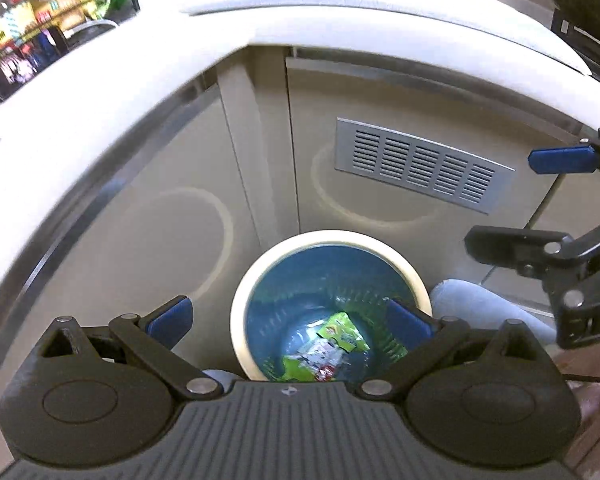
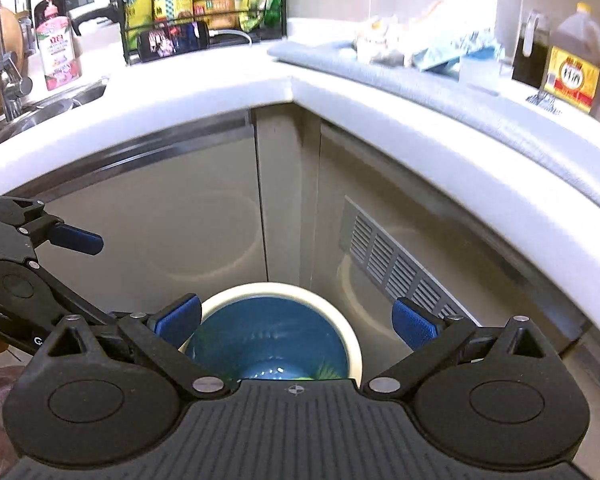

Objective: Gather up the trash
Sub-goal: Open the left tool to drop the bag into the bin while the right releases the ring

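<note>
Trash wrappers (image 1: 324,350) lie at the bottom of the bin (image 1: 416,276), which sits below the counter corner. Left gripper (image 1: 290,316) and right gripper (image 2: 296,320) hover above the bin, jaws apart, empty. Recommend confirming release, then lifting clear of the rim

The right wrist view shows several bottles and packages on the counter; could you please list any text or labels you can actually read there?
None reads with certainty.
Pink pump bottle by the sink: red characters on its label, blurred.
Large bottle with a yellow and red label: dark characters, too blurred to quote.
Packages in the black wire rack: bright print, illegible.
Wrappers in the bin, left wrist view: print too small.
</note>
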{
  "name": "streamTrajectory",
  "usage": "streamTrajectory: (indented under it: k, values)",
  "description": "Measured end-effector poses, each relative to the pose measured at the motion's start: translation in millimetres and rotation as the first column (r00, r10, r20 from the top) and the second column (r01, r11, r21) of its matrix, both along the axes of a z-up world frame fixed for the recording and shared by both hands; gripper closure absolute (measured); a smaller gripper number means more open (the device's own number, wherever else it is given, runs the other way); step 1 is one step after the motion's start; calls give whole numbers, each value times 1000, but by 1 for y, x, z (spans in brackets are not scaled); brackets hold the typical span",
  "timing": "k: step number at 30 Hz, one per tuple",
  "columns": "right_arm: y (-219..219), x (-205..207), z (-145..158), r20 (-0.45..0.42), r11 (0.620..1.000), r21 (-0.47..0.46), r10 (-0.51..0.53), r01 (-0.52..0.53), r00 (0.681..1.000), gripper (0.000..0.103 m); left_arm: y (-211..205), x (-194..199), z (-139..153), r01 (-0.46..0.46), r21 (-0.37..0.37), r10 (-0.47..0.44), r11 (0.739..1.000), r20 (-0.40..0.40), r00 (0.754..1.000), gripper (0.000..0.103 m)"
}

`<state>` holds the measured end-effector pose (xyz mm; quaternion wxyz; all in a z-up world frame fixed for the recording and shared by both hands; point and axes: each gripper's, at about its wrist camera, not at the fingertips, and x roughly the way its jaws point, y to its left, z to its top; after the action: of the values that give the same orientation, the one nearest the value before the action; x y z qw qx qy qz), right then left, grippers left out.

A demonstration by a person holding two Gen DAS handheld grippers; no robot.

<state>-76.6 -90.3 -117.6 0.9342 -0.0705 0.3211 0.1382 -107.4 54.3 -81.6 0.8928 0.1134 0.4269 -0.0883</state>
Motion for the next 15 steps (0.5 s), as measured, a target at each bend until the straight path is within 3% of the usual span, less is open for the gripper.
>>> streamTrajectory:
  k: [5, 15]
  values:
    - [5, -19, 18, 43, 1000, -26, 12, -11, 999, 2, -4, -12, 4, 16, 14, -16, 1000, 51, 999, 0]
    - [9, -22, 18, 57, 999, -42, 16, -13, 998, 2, -8, -16, 5, 31, 25, -32, 999, 80, 996, 0]
